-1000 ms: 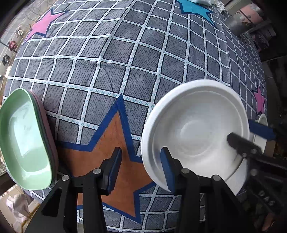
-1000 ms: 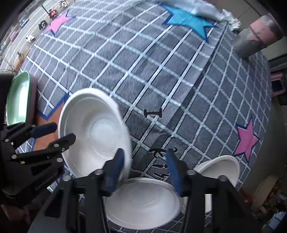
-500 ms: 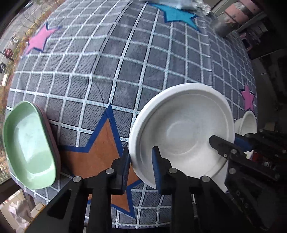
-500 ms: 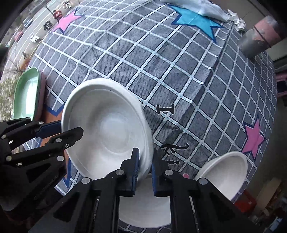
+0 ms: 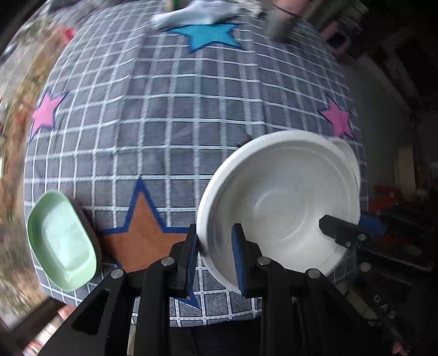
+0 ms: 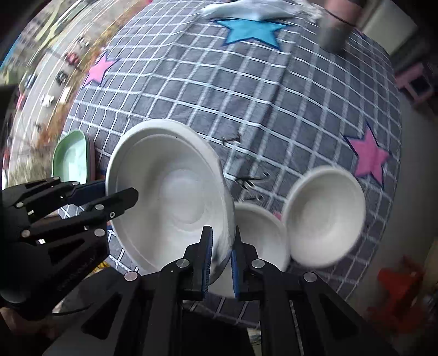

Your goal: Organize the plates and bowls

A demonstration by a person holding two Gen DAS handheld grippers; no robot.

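Observation:
A large white bowl (image 5: 282, 202) is held in the air, tilted, above the checked tablecloth. My left gripper (image 5: 215, 254) is shut on its left rim. My right gripper (image 6: 221, 252) is shut on its right rim; the bowl also shows in the right wrist view (image 6: 169, 197). Two more white bowls (image 6: 260, 232) (image 6: 325, 216) sit on the cloth at the right, close together. A green oval dish (image 5: 61, 241) stacked on a dark pink one lies at the table's left edge.
The grey checked tablecloth (image 5: 169, 115) has star patches, an orange one (image 5: 142, 235) below the held bowl. A white cloth (image 5: 197, 13) and a grey-pink cup (image 6: 336, 24) lie at the far edge. The table edge is close in front.
Both grippers have lifted the large white bowl up and back off the table; the table looks farther away. The two other white bowls have come into the right view.

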